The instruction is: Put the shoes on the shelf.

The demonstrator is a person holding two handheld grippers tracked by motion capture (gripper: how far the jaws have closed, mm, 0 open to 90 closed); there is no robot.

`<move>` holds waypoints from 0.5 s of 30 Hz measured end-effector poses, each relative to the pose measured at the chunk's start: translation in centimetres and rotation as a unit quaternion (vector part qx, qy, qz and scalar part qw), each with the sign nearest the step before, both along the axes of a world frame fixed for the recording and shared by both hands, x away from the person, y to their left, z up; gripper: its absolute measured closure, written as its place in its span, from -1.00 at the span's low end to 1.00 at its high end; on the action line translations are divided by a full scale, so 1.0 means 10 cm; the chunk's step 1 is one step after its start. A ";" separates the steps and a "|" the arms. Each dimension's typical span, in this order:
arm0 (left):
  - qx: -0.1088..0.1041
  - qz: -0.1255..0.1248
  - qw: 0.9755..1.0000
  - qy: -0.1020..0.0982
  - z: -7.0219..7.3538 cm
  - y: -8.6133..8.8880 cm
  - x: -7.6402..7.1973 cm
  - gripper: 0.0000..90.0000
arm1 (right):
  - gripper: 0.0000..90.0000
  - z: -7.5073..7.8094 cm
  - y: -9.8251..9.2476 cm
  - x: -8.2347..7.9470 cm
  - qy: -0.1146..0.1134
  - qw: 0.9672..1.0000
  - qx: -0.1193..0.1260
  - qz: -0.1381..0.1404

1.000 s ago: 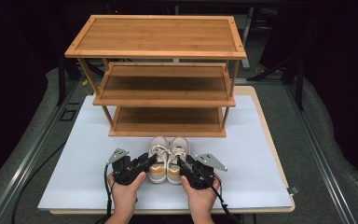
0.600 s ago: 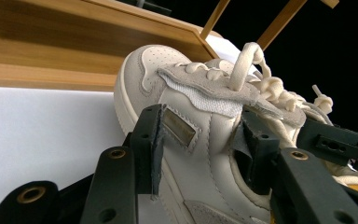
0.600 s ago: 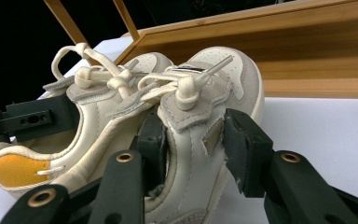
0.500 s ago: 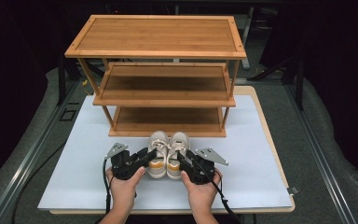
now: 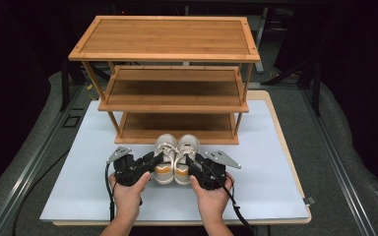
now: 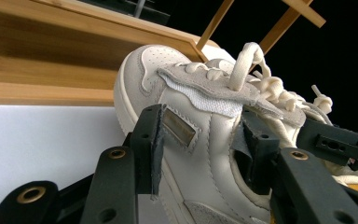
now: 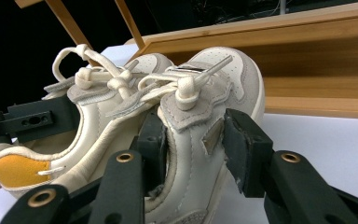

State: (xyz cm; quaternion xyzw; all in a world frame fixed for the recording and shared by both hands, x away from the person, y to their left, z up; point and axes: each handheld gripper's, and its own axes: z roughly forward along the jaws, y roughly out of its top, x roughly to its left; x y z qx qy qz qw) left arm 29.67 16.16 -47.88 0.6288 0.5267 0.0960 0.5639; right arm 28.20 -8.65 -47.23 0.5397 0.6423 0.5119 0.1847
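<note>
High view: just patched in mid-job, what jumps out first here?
A pair of cream sneakers with orange heels sits at the front of the white mat, the left shoe clamped by the left gripper and the right shoe by the right gripper. Right behind them stands a three-tier wooden shoe rack, all shelves bare.

White table top (image 5: pixel 275 147) on wooden board, three-tier bamboo rack (image 5: pixel 167 44), grey floor (image 5: pixel 354 162), dark surroundings
</note>
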 end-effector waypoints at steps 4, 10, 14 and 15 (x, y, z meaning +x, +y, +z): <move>0.000 0.003 1.000 -0.008 0.08 0.03 -0.03 0.26 | 0.34 0.08 0.03 -0.02 -0.005 1.000 -0.003 0.001; 0.002 0.006 1.000 -0.013 0.20 0.06 -0.06 0.27 | 0.35 0.19 0.06 -0.03 -0.014 1.000 -0.003 0.005; 0.006 0.006 1.000 -0.018 0.29 0.07 -0.07 0.26 | 0.35 0.27 0.08 -0.04 -0.021 1.000 -0.001 0.004; 0.005 0.005 1.000 -0.018 0.31 0.07 -0.06 0.26 | 0.35 0.29 0.08 -0.04 -0.016 1.000 -0.005 0.008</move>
